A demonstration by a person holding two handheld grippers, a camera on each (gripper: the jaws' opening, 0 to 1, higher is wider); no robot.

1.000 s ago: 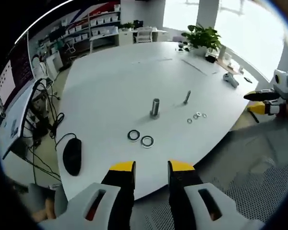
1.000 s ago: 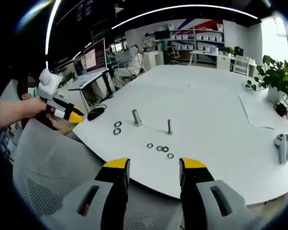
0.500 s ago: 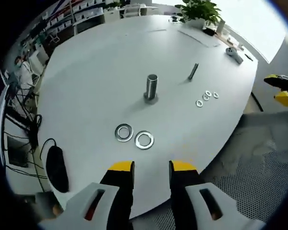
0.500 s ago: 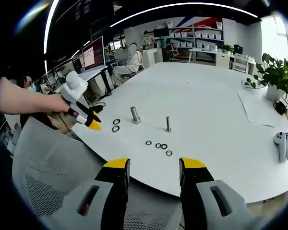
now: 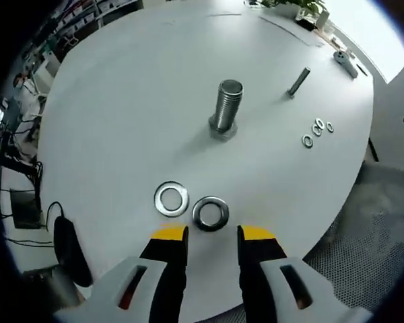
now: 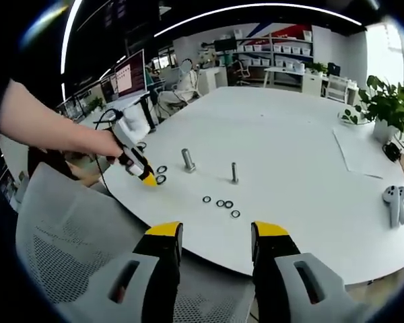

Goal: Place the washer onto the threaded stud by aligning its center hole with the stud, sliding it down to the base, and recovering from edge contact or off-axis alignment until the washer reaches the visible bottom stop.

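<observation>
Left gripper (image 5: 212, 234): jaws parted, nothing held; two large washers (image 5: 211, 212) lie just ahead of its tips, threaded stud (image 5: 226, 110) upright well beyond. Right gripper (image 6: 215, 232): jaws parted, nothing held, table (image 6: 303, 155) ahead.

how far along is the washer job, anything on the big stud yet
Nothing is done yet: the large stud stands bare, and both large washers lie flat on the table. In hand: the left tongs are open and empty, just short of the nearer washer. The right tongs are open, off the table edge. Left: grip a washer, align it, slide it to the base.
</observation>
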